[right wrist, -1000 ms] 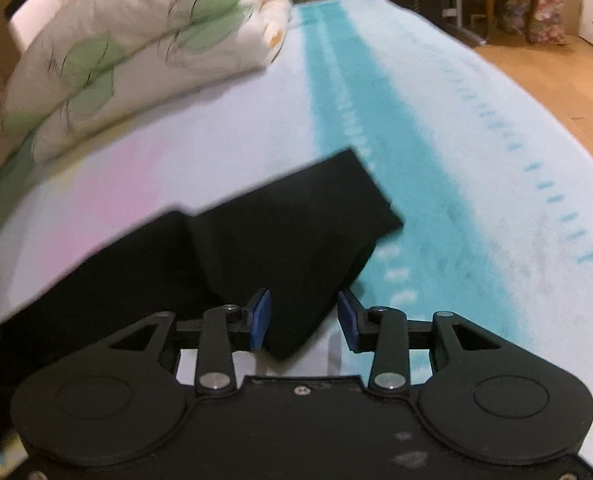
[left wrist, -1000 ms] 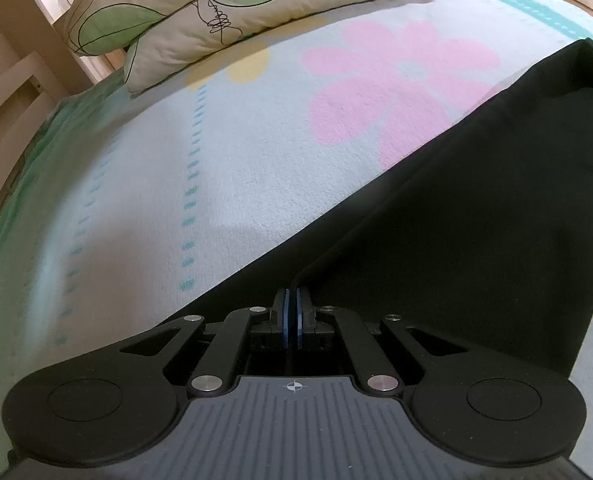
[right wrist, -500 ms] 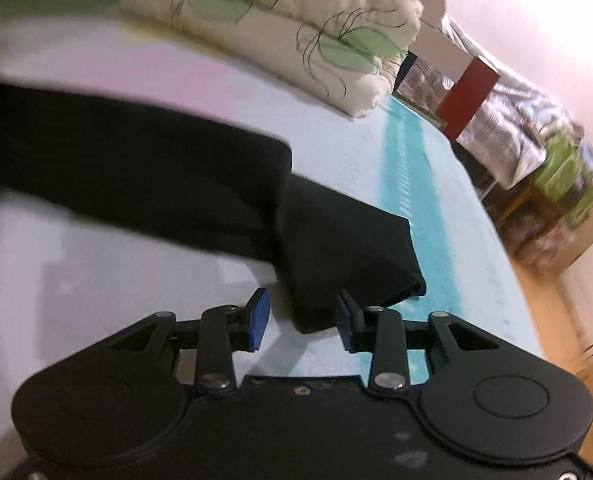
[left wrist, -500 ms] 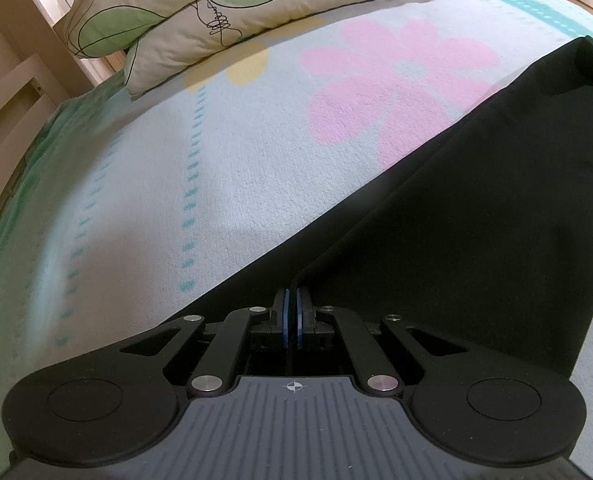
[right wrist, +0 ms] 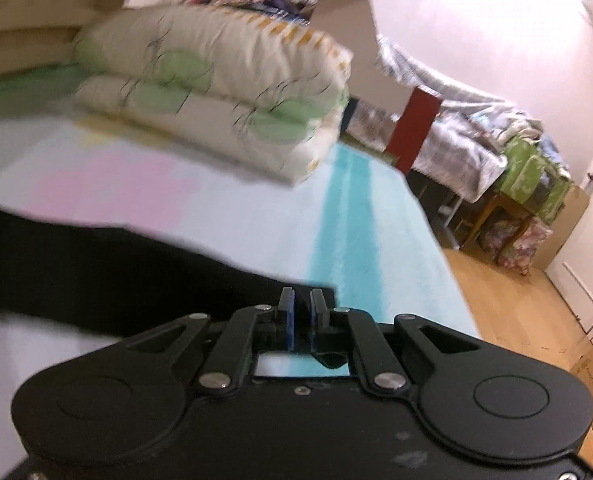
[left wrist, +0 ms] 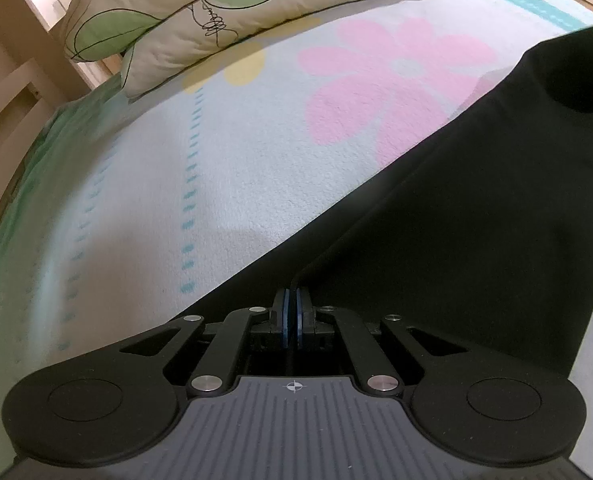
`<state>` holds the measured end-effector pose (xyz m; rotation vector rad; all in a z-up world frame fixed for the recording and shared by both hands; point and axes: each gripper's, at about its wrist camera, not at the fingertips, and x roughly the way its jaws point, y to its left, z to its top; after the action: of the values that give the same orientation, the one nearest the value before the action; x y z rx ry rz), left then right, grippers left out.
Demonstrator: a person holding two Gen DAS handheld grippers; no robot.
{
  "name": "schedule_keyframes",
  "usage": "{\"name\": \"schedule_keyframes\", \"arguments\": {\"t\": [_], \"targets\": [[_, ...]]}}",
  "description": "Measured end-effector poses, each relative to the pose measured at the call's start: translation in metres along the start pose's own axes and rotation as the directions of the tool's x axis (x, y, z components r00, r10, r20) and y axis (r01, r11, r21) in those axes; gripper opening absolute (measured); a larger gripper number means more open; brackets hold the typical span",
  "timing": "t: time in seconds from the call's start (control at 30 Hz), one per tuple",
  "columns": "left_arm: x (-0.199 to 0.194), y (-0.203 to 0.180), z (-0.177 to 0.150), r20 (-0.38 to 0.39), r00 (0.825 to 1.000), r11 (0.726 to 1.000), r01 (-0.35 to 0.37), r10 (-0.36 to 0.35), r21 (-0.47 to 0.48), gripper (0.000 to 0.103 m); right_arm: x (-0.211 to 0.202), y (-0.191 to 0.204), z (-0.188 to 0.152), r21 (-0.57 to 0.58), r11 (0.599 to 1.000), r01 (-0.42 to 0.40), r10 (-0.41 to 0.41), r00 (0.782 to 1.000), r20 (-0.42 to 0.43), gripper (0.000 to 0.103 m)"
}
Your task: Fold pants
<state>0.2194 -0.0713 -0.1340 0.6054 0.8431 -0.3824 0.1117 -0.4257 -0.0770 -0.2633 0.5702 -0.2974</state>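
Black pants (left wrist: 476, 216) lie across a pale blue bedspread (left wrist: 176, 184) with a pink flower. My left gripper (left wrist: 292, 312) is shut on one end of the pants, which run away to the upper right. In the right wrist view the pants (right wrist: 116, 276) stretch off to the left as a dark band. My right gripper (right wrist: 301, 312) has closed to a narrow gap on the other end of the pants, with black cloth between its pads. That view is blurred.
A folded leaf-print quilt (left wrist: 232, 12) lies at the head of the bed, also in the right wrist view (right wrist: 224, 104). Beyond the bed's right edge are wooden floor (right wrist: 508, 320), a cluttered rack (right wrist: 456, 136) and boxes.
My right gripper has closed from wide open onto the pants' end and swung its view up and right. My left gripper has stayed shut and still on the pants.
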Motion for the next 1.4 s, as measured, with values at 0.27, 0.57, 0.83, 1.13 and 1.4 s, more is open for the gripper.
{"name": "schedule_keyframes", "arguments": {"t": [0.27, 0.57, 0.83, 1.13, 1.4], "targets": [[0.001, -0.002, 0.002, -0.004, 1.000, 1.000, 0.001, -0.001, 0.020, 0.004, 0.123, -0.034, 0.008, 0.109, 0.994, -0.013, 0.032, 0.985, -0.169, 0.008], [0.001, -0.013, -0.003, 0.024, 0.999, 0.997, -0.026, 0.025, 0.078, 0.002, 0.199, -0.032, 0.006, 0.139, 0.990, 0.018, 0.020, 0.963, -0.269, 0.014], [0.000, -0.009, -0.004, 0.031, 1.000, 0.999, -0.004, 0.003, 0.049, 0.002, 0.125, -0.055, -0.016, 0.412, 0.911, 0.007, 0.037, 0.994, -0.098, 0.025], [0.001, -0.012, -0.004, 0.034, 0.999, 0.997, -0.018, 0.016, 0.074, 0.002, 0.115, -0.028, -0.049, 0.600, 0.795, -0.095, 0.247, 0.953, -0.177, 0.027], [0.002, -0.011, -0.002, 0.026, 1.000, 0.997, -0.013, 0.011, 0.070, 0.002, 0.120, -0.017, -0.041, 0.638, 0.768, -0.054, 0.243, 0.947, -0.212, 0.039]]}}
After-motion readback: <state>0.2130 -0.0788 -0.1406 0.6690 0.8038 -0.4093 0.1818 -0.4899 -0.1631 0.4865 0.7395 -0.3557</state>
